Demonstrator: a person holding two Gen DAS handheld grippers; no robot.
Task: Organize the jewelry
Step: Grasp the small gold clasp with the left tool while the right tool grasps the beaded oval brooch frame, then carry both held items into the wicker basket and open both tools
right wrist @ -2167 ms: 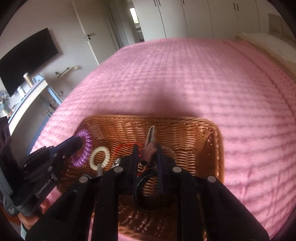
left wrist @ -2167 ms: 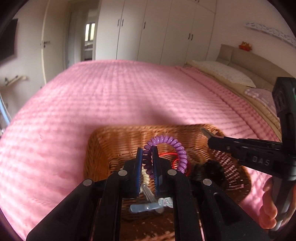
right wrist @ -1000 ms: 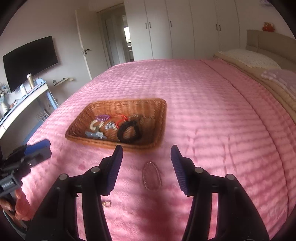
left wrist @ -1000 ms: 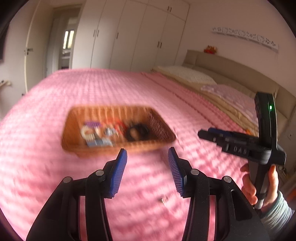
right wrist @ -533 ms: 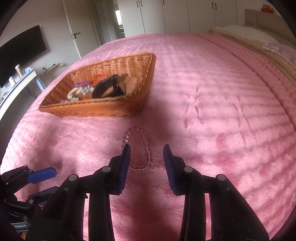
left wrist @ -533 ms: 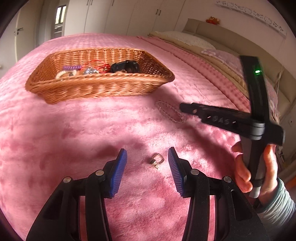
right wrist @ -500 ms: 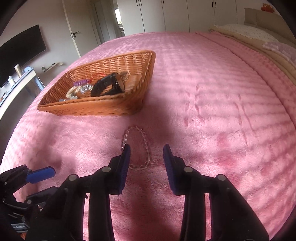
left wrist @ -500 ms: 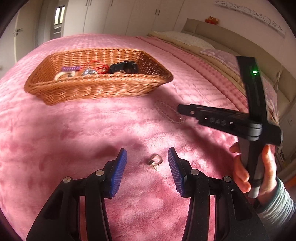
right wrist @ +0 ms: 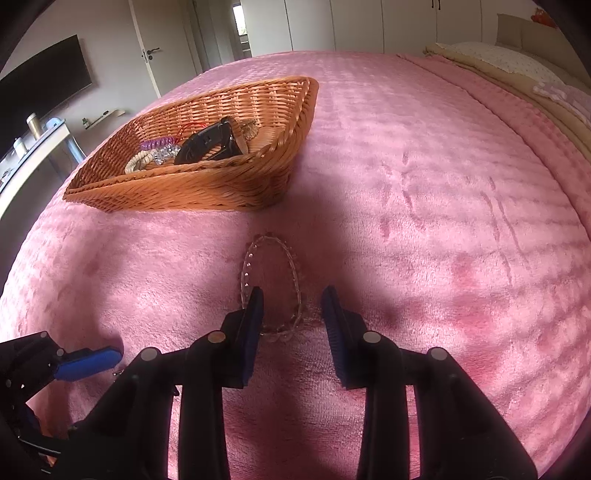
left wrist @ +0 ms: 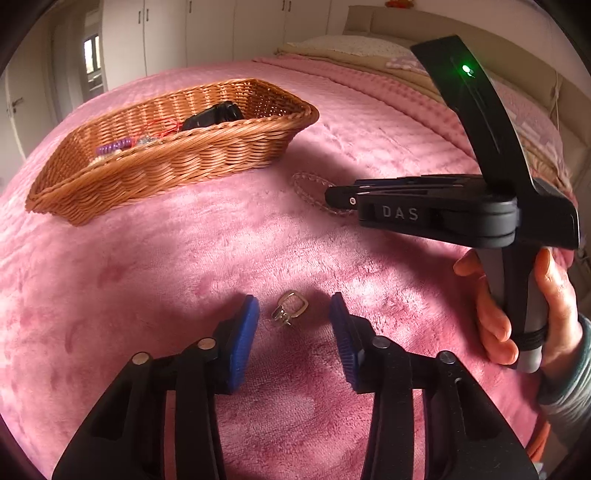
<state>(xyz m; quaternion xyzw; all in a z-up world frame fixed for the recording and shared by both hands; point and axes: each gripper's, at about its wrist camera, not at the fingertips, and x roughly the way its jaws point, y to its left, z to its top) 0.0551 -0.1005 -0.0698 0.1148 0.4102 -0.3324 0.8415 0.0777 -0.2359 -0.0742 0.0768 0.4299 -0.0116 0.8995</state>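
A wicker basket sits on the pink bedspread and holds a purple coil tie, a pale bead bracelet, a black item and red thread. A small metal ring lies on the spread between the fingers of my open left gripper. A clear bead bracelet lies in front of the basket, its near end between the fingers of my open right gripper, which also shows in the left wrist view.
The pink bedspread stretches wide to the right and behind the basket. Pillows and a headboard lie at the far right. White wardrobes line the back wall. A shelf with small things stands left of the bed.
Both grippers let go of their items in the basket, pulled back and opened. They have since dropped low to the spread, the left around the ring, the right around the bead bracelet's near end.
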